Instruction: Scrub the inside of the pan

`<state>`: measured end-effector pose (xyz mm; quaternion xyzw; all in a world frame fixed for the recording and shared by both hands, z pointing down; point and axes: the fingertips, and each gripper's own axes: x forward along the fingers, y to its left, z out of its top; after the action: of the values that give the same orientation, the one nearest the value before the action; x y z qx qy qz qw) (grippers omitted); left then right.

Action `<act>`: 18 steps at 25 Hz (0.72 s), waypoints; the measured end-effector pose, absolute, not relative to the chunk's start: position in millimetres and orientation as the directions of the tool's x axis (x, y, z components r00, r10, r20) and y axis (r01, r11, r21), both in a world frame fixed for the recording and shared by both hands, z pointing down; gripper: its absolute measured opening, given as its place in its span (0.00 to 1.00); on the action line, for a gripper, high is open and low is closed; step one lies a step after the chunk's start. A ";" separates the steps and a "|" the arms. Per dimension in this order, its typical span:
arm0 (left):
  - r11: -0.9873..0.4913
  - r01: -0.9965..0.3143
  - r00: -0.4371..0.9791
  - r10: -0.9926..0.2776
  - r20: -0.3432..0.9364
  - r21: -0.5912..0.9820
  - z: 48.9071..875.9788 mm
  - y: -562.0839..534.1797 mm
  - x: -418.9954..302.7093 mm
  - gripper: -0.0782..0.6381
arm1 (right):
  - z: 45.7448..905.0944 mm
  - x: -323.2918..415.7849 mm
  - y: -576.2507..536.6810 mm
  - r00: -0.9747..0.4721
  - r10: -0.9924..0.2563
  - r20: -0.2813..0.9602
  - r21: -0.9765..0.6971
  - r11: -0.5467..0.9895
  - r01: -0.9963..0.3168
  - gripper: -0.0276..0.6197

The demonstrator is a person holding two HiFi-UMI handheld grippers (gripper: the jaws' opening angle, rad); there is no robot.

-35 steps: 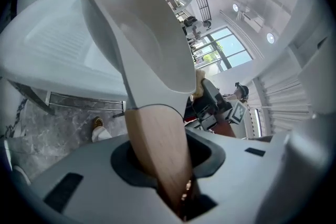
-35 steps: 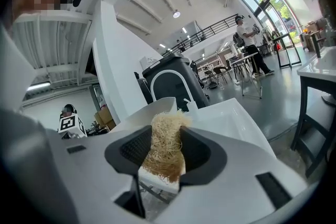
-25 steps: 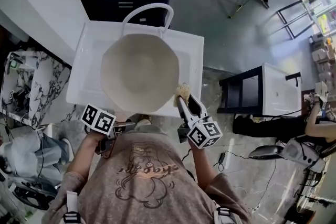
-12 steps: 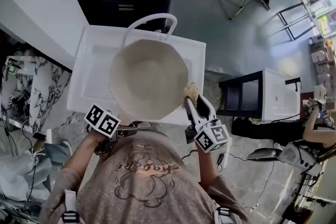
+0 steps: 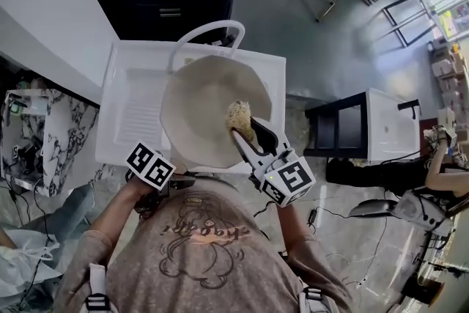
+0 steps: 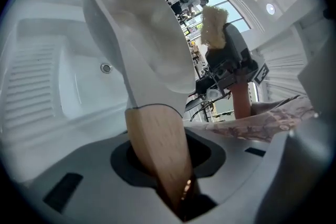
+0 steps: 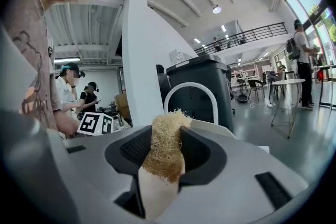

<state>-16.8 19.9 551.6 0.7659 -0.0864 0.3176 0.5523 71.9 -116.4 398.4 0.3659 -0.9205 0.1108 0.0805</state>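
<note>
Left gripper (image 5: 176,179) is sitting low at the near edge of the sink (image 5: 121,84), close to the person's torso. Its jaws are clamping the wooden handle (image 6: 160,160) of the pan (image 5: 209,110). The left gripper view is showing the handle wedged deep between the jaws, with the cream pan (image 6: 142,39) rising from it, tilted up on edge. The pan is hanging over the white basin, its open face turned up towards the head camera. Right gripper (image 5: 245,130) is reaching in from the person's right, angled forward and left over the near right rim. Its jaws are pinching a tan loofah scrubber (image 7: 165,147), whose frayed tip is sticking out past the jaws. In the head view the scrubber (image 5: 239,116) is lying over the right part of the pan's inside. Whether it is pressing on the surface, I cannot tell. Edges: the arched white faucet (image 5: 209,33) is standing just behind the pan's far rim. The ribbed drainboard (image 5: 135,110) is lying uncovered to the pan's left. The pan's right rim is reaching near the sink's right edge. Open room: grey floor (image 5: 322,48) is stretching to the right of the sink, with a black-and-white cabinet (image 5: 366,132) well apart on that side.
</note>
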 end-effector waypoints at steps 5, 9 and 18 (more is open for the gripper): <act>-0.392 -0.470 0.773 0.250 0.583 0.791 551.0 19.7 -15.7 0.30 | 422.6 22.4 -119.2 -0.778 -0.539 0.323 -0.144 0.784 -0.604 0.32; -0.403 -0.457 0.772 0.265 0.578 0.793 549.7 19.1 -10.8 0.30 | 449.6 -7.7 -121.7 -0.798 -0.448 0.403 -0.152 0.827 -0.541 0.32; -0.447 -0.433 0.749 0.303 0.589 0.782 546.4 25.8 0.7 0.30 | 478.3 -35.9 -138.5 -0.792 -0.395 0.466 -0.160 0.843 -0.514 0.32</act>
<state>0.7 25.8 546.4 0.7747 -0.0420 0.3517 0.5239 -35.9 -138.5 478.3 0.2429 -0.9360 0.1405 0.2125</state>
